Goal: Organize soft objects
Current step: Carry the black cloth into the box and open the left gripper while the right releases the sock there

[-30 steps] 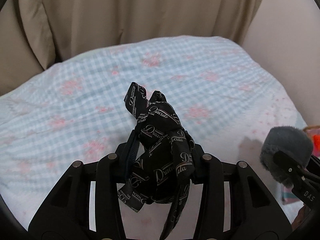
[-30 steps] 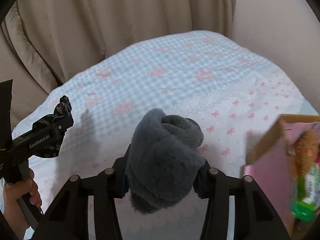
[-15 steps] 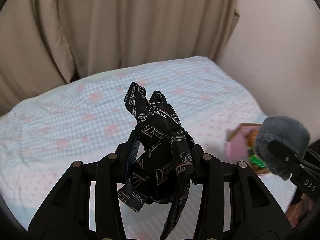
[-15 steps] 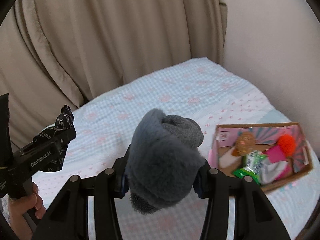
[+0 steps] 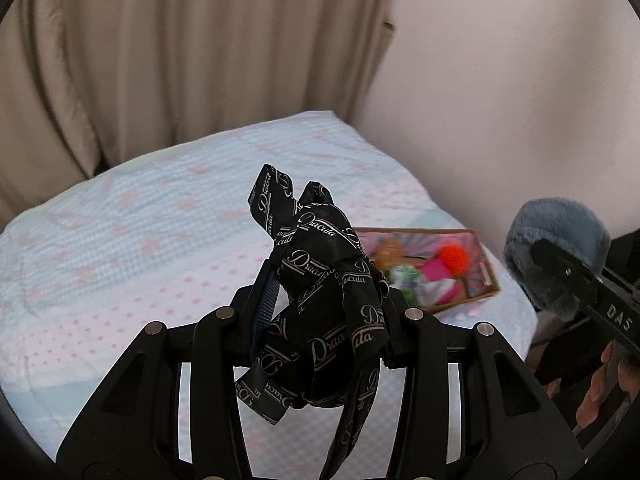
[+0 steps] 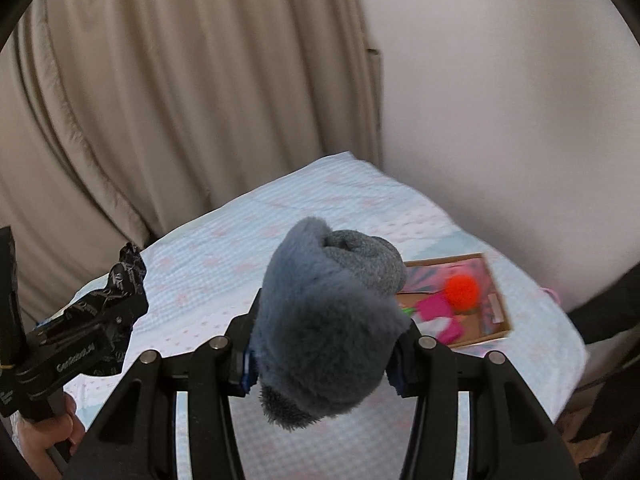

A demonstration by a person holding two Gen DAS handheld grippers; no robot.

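Note:
My left gripper [image 5: 320, 312] is shut on a black scarf [image 5: 320, 280] printed with white script, bunched between the pads with a tail hanging below. My right gripper [image 6: 324, 344] is shut on a rolled grey fuzzy sock [image 6: 328, 320]. Both hang high above the bed [image 5: 120, 240]. A cardboard box [image 5: 486, 280] lies on the bed's right side, holding an orange pompom [image 5: 452, 256] and pink and green soft items. In the left wrist view the grey sock [image 5: 556, 248] shows at the right; in the right wrist view the scarf [image 6: 124, 280] shows at the left.
Beige curtains [image 6: 180, 100] hang behind the bed and a pale wall [image 6: 500, 100] stands to the right. The bed cover [image 6: 240, 248] is light blue check with pink marks. A hand [image 6: 48, 440] holds the left gripper's handle at lower left.
Both grippers rose and drew back from the bed with their loads still clamped. The bed looks smaller and farther, and the cardboard box came fully into view at the right.

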